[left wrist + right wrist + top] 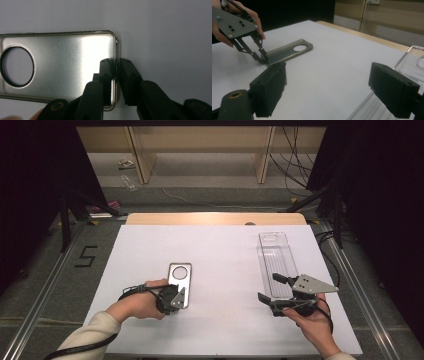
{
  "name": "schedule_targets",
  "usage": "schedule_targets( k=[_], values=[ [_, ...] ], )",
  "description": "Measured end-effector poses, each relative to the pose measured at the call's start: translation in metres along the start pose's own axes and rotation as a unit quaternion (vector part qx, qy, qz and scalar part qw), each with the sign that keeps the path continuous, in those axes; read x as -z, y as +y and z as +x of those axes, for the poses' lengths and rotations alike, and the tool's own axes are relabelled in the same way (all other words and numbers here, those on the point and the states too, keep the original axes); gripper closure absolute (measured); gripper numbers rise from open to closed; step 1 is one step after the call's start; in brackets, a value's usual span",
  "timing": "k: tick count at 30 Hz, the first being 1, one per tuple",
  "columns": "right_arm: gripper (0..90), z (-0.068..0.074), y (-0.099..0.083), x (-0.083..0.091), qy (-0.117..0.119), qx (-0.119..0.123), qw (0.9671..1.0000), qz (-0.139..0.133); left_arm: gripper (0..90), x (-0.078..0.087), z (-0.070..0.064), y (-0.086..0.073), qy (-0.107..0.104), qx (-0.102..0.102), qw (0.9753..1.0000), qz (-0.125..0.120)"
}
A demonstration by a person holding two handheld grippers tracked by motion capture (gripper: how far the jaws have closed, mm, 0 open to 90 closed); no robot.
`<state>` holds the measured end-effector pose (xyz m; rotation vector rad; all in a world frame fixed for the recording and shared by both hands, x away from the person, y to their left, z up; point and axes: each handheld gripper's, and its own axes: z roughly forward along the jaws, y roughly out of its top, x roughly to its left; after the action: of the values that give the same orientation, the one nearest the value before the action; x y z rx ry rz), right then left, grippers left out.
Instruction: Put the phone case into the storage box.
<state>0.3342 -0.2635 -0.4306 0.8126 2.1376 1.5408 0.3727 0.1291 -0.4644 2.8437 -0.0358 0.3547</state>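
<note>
The silver phone case [179, 283] lay flat on the white counter [225, 265], left of centre, with its round camera hole at the far end. Its near short edge was pinched between the jaws of the left gripper [175, 301]; in the left gripper view the case [62, 67] was seen with one jaw over its inner face and the other outside the raised rim, the two pressed together on that thin wall. The right gripper [274, 290] was held over the near end of the clear plastic case [276, 260], which lay at the right side of the counter, well apart from the silver one. Its jaws were spread wide, and nothing was held between them.

The hold on the silver case was judged to be slight, since only a narrow strip of rim was caught. If the case were lifted from that end, it could be expected to swing down and slip from the pads, being smooth and glossy. A hard squeeze could bend the rim. The clear case, light and loose on the counter, could be pushed away if it were met by one spread jaw first.
</note>
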Motion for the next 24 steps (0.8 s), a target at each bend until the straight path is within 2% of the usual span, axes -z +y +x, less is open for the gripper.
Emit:
schedule_targets(
  k=[17, 19, 24],
  values=[
    [15.8, -0.0004, -0.0003, 0.0002, 0.000, 0.000, 1.0000, 0.001, 83.0, -0.0009, -0.0006, 0.0022, -0.003, 0.004, 1.0000, 0.003],
    [15.8, -0.0003, -0.0003, 0.0001, 0.000, 0.000, 1.0000, 0.001, 83.3, -0.0008, 0.0000, 0.0026, -0.002, -0.002, 1.0000, 0.003],
    [15.8, -0.0005, -0.0004, 0.0001, 0.000, 0.001, 1.0000, 0.002, 84.3, -0.0006, -0.0004, 0.0032, -0.002, -0.001, 1.0000, 0.005]
  ],
)
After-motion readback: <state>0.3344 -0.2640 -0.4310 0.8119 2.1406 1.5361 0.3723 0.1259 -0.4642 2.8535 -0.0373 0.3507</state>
